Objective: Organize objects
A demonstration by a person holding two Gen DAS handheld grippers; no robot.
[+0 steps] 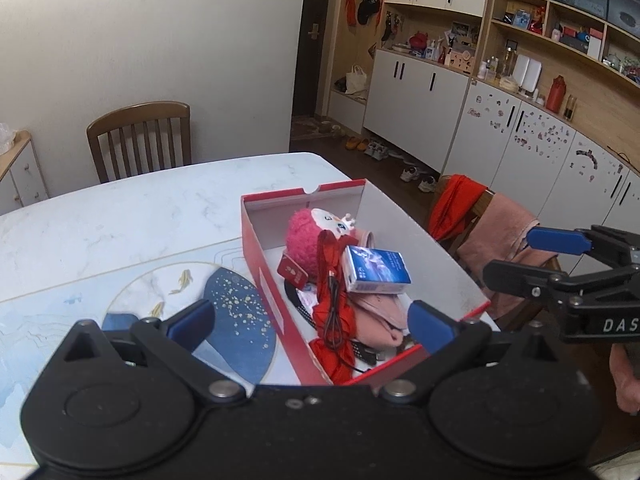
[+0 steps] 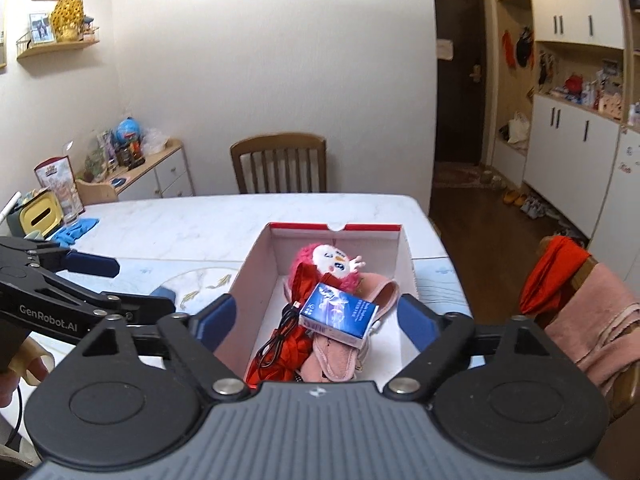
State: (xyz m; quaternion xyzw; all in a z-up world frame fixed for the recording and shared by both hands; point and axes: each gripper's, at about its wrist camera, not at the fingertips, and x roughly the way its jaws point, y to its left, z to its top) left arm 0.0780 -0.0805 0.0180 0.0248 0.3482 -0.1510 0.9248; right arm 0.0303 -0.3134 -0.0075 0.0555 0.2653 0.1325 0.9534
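A red shoebox [image 1: 304, 194] [image 2: 336, 227] stands open on the marble table [image 1: 140, 208]. Inside lie a pink plush toy [image 1: 308, 236] [image 2: 332, 260], a blue-and-white carton [image 1: 378, 270] [image 2: 340, 314] on top, a black cable [image 1: 334, 312] [image 2: 276, 340], red fabric [image 1: 332, 344], pink cloth [image 1: 380, 320] [image 2: 336, 360] and a small red packet [image 1: 294, 272]. My left gripper [image 1: 312, 324] [image 2: 128, 284] hovers open over the box's near left side, nothing between its fingers. My right gripper [image 2: 318, 320] [image 1: 532, 260] is open above the box's near end, also empty.
A wooden chair [image 2: 280, 164] stands at the table's far side. Another chair [image 2: 580, 300], draped with red and pink cloths, is close on the right. A blue-and-white placemat [image 1: 240, 320] lies left of the box. A yellow tissue box [image 2: 40, 216] and blue gloves [image 2: 78, 228] sit far left.
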